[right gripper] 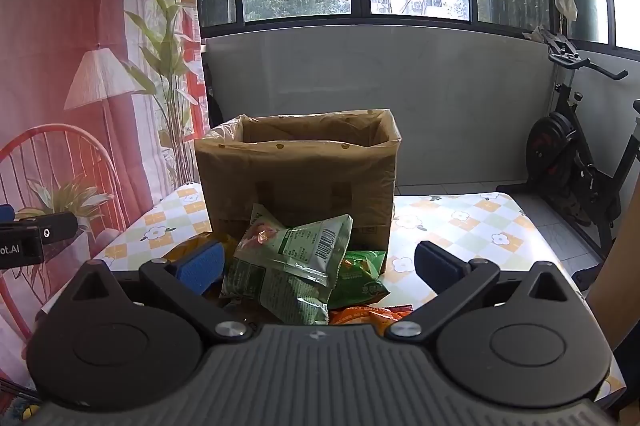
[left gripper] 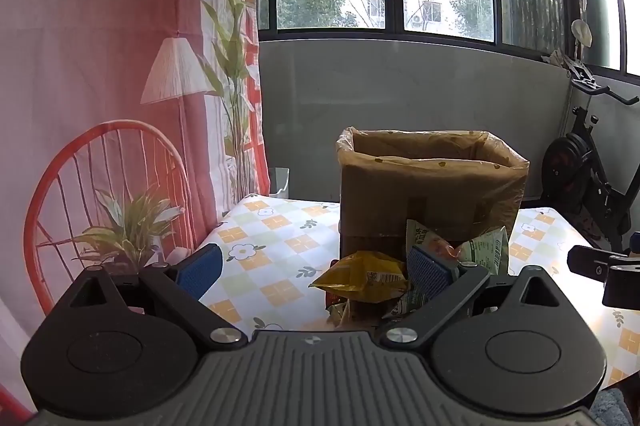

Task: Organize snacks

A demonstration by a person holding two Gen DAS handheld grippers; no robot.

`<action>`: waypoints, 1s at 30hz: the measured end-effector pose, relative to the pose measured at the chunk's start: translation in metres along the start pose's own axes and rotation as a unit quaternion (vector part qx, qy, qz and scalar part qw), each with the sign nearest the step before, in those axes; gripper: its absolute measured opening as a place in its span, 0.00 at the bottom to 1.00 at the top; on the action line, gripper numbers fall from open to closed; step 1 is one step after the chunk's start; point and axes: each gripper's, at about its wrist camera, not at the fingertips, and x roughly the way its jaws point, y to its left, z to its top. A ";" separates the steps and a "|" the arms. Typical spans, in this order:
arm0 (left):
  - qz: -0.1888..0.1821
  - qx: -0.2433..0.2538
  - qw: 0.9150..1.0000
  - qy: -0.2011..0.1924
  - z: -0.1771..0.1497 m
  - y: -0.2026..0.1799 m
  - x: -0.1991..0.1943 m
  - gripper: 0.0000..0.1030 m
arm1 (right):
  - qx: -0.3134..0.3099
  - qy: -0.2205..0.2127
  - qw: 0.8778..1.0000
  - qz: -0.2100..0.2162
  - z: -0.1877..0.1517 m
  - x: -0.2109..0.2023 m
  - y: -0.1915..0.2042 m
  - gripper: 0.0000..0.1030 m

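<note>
Checked cloth in yellow, pale green and white, printed with small flowers, is covering the table (right gripper: 460, 222), which is taking up the lower middle of both views and ending at a rounded far edge in front of the grey wall. Standing upright on it is a tall brown cardboard box lined with clear plastic film (right gripper: 298, 169), its open mouth facing up and its long side running across the right wrist view. To the box's left and right the cloth is lying bare, with the widest open stretch on the right side, toward the black exercise bike (right gripper: 576, 153) standing on the floor past the table's edge.

Against the near face of the box the snack packets are lying in a loose heap. The pale green foil packet with a barcode (right gripper: 296, 250) is sitting on top, tilted, one corner pointing up at the box wall and its long axis slanting from lower left to upper right. A brighter green packet (right gripper: 358, 278) is lying flat just right of it, an orange packet (right gripper: 368, 314) is peeking out nearest the camera, and a crumpled yellow packet (left gripper: 360, 276) is lying at the heap's left edge.

The right gripper (right gripper: 318, 268) is hanging over the heap with its jaws spread wide, the packets between them but ungripped. The left gripper (left gripper: 316, 270) is likewise spread fully, holding nothing, over bare cloth and the yellow packet.
</note>
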 end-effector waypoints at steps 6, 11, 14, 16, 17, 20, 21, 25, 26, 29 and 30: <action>0.003 -0.002 1.000 0.003 0.001 0.000 0.000 0.97 | 0.000 0.000 1.000 0.000 0.000 0.000 0.000 1.00; 0.004 -0.004 1.000 0.003 0.002 -0.004 -0.001 0.97 | 0.000 0.000 1.000 0.000 0.000 0.000 0.001 1.00; 0.007 -0.002 1.000 0.000 0.000 -0.002 0.000 0.97 | -0.001 0.000 1.000 0.000 0.001 0.000 0.001 1.00; 0.008 -0.001 1.000 0.001 0.000 -0.002 0.001 0.97 | -0.001 0.001 1.000 0.000 0.001 0.001 0.001 1.00; 0.009 -0.001 1.000 0.002 0.000 -0.002 0.001 0.97 | -0.001 0.001 1.000 0.000 0.001 0.000 0.001 1.00; 0.010 0.000 1.000 -0.001 0.000 -0.001 0.001 0.97 | 0.000 0.001 1.000 -0.001 0.001 0.001 0.001 1.00; 0.010 0.000 1.000 -0.004 0.000 -0.001 0.000 0.97 | 0.000 0.001 1.000 -0.001 0.001 0.001 0.001 1.00; 0.010 0.002 1.000 -0.006 -0.001 -0.002 0.000 0.97 | -0.001 0.001 1.000 -0.001 0.001 0.001 0.001 1.00; 0.010 0.001 1.000 -0.003 -0.001 -0.002 0.000 0.97 | -0.001 0.001 1.000 -0.001 0.001 0.001 0.001 1.00; 0.009 -0.001 1.000 0.001 -0.001 -0.002 0.000 0.97 | -0.001 0.001 1.000 -0.001 0.001 0.001 0.001 1.00; 0.010 -0.002 1.000 0.000 -0.001 -0.001 0.000 0.97 | -0.001 0.001 1.000 0.000 0.001 0.001 0.001 1.00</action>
